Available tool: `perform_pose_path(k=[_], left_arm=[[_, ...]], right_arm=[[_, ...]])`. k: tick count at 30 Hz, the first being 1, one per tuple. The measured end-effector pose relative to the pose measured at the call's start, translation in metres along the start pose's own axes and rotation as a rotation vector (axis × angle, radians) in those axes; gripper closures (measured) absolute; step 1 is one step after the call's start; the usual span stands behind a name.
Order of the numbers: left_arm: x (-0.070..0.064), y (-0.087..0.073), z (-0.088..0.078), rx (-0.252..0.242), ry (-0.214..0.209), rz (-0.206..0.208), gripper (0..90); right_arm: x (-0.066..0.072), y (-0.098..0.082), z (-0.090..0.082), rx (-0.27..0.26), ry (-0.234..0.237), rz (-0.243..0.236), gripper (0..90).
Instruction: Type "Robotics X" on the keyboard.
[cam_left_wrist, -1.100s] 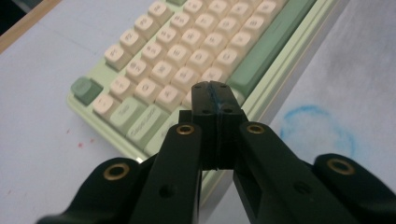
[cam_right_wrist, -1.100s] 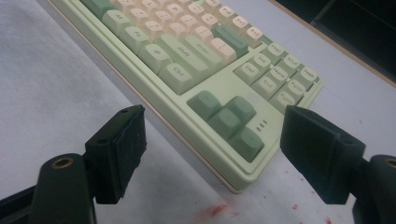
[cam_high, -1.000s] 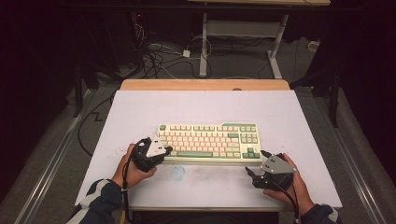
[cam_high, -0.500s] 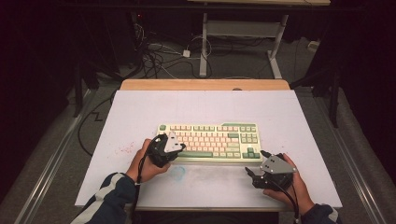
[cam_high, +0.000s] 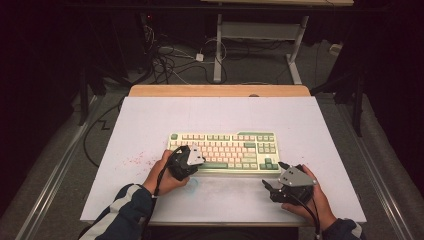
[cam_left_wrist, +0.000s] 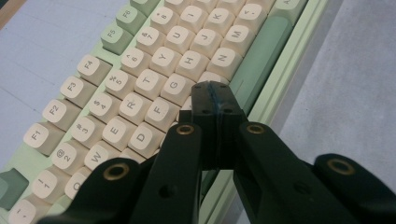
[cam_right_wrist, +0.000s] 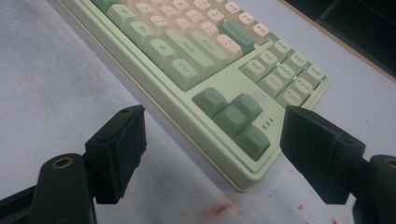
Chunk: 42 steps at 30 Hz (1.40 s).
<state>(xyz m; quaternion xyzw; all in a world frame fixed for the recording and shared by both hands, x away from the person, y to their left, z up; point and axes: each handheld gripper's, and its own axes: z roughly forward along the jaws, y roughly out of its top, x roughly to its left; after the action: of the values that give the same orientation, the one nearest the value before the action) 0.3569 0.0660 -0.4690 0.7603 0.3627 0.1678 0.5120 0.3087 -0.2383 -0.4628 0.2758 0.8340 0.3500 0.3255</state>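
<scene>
A pale green keyboard (cam_high: 225, 150) with cream and green keys lies in the middle of the white table cover (cam_high: 150, 120). My left gripper (cam_high: 192, 159) is held over its lower left part. In the left gripper view this gripper (cam_left_wrist: 214, 99) is shut with nothing in it, its tips just above the bottom letter row beside the green space bar (cam_left_wrist: 254, 63) of the keyboard (cam_left_wrist: 116, 107). My right gripper (cam_high: 274, 176) is open just off the keyboard's near right corner. Its two pads (cam_right_wrist: 123, 147) frame the arrow keys (cam_right_wrist: 233, 114) from a short distance.
Red specks (cam_high: 135, 161) mark the cover left of the keyboard, and a faint blue mark (cam_high: 193, 183) lies near its front. A wooden table edge (cam_high: 220, 91) runs along the back. Cables (cam_high: 170, 60) and a desk frame (cam_high: 218, 50) stand on the floor beyond.
My left gripper has moved right and forward from the keyboard's left end to over its lower left keys. The right gripper has stayed put.
</scene>
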Motion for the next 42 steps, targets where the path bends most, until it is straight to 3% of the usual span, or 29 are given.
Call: perform_pose_path(k=[8, 11, 14, 27, 30, 38, 42], left_arm=[[0.0, -0.001, -0.001, -0.006, 0.0, -0.001, 86.9], [0.0, -0.004, 0.003, 0.025, 0.003, 0.002, 87.0], [-0.001, -0.004, 0.002, 0.02, 0.008, 0.02, 87.0], [0.003, 0.009, -0.016, -0.08, 0.008, 0.014, 81.3], [0.006, 0.011, -0.019, -0.101, 0.024, 0.01, 74.5], [0.012, 0.01, -0.032, -0.179, 0.065, 0.006, 34.0], [0.016, 0.008, -0.041, -0.211, 0.09, 0.003, 24.8]], right_arm=[[0.001, 0.0, 0.0, 0.005, 0.006, -0.009, 23.4], [0.001, 0.0, 0.0, 0.007, 0.007, -0.009, 23.4], [0.001, 0.0, 0.0, 0.009, 0.008, -0.013, 23.4], [0.0, 0.0, -0.001, 0.001, -0.001, -0.004, 23.4], [-0.001, 0.0, -0.001, 0.0, -0.002, -0.003, 23.4], [-0.001, 0.0, -0.003, -0.003, -0.011, 0.006, 23.4], [-0.002, 0.001, -0.003, -0.006, -0.012, 0.007, 23.4]])
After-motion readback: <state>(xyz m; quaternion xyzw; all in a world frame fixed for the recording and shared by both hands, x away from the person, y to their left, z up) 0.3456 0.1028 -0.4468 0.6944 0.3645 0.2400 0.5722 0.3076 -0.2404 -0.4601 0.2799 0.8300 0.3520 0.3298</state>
